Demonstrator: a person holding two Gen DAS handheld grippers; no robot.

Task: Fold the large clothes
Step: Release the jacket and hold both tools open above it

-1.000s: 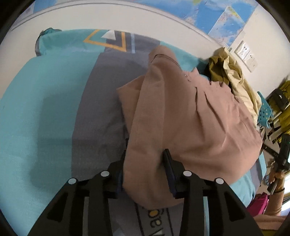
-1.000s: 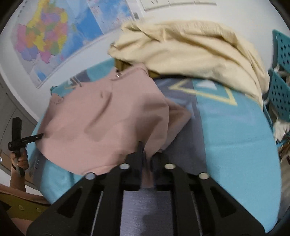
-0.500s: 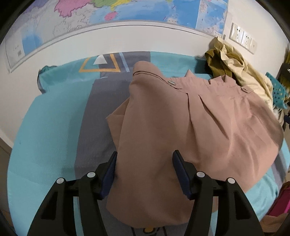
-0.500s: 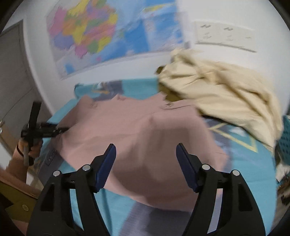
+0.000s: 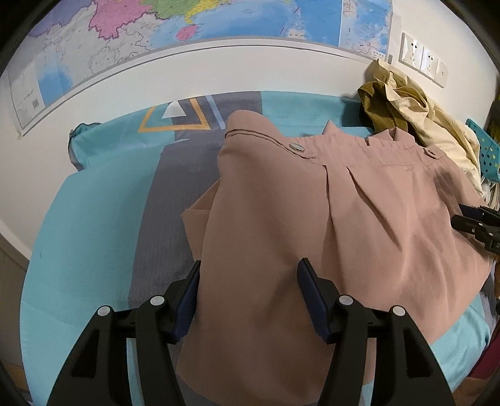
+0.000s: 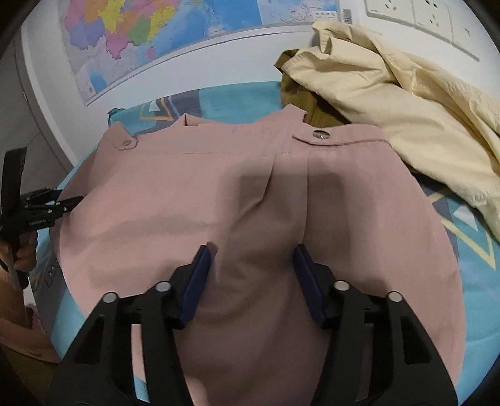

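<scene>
Where the bed [image 5: 93, 225] meets the wall, a heap of cream and olive clothes [image 6: 390, 93] sits at the far corner, its edge touching the pink trousers [image 6: 250, 193]; wall map [image 5: 187, 18] above. Trousers lie folded across the middle of the bed, waistband toward the wall. Left tongs [image 5: 248, 281] spread wide, released, over the fabric near the trousers' left edge. Right tongs [image 6: 251, 265] likewise spread wide, gripping nothing.
</scene>
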